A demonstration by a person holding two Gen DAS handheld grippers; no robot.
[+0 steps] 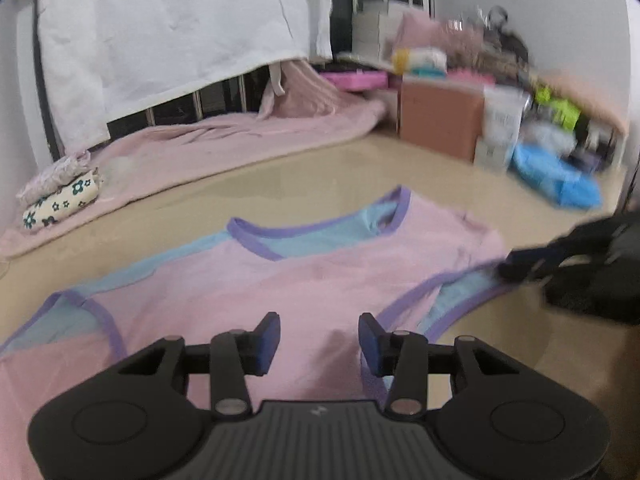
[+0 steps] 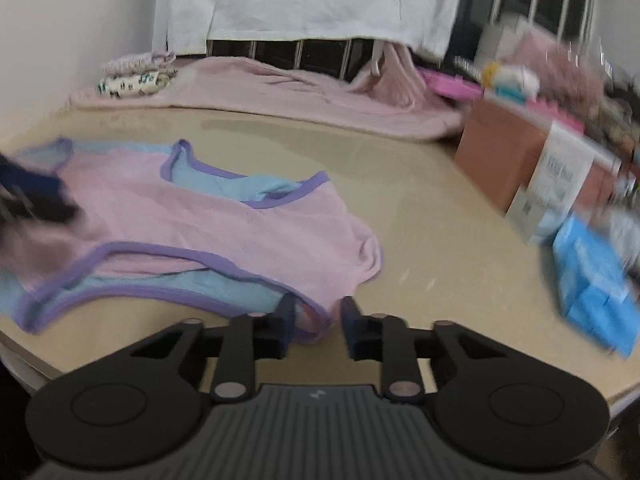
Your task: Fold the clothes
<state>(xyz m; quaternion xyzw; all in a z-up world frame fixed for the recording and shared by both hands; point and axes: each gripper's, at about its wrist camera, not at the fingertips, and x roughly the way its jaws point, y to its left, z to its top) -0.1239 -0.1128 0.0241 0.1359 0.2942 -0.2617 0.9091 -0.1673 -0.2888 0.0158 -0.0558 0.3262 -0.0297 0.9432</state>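
A pink sleeveless top (image 1: 280, 292) with purple trim and a light blue inner side lies flat on the beige table (image 1: 320, 184). My left gripper (image 1: 318, 336) hovers low over its pink middle, jaws apart, with nothing between the pads. In the right wrist view the same top (image 2: 224, 224) spreads out to the left. My right gripper (image 2: 316, 316) stands at its near corner. The purple-edged corner lies between the fingers, and a strip of table shows beside the right pad. In the left wrist view the right gripper (image 1: 516, 266) is a blurred shape at the top's right edge.
A pink blanket (image 1: 224, 148) lies along the back with folded clothes (image 1: 60, 196) at its left end. A brown box (image 2: 500, 152), white cartons (image 2: 556, 184) and a blue packet (image 2: 596, 288) crowd the right side. The table's front edge (image 2: 24, 364) is close.
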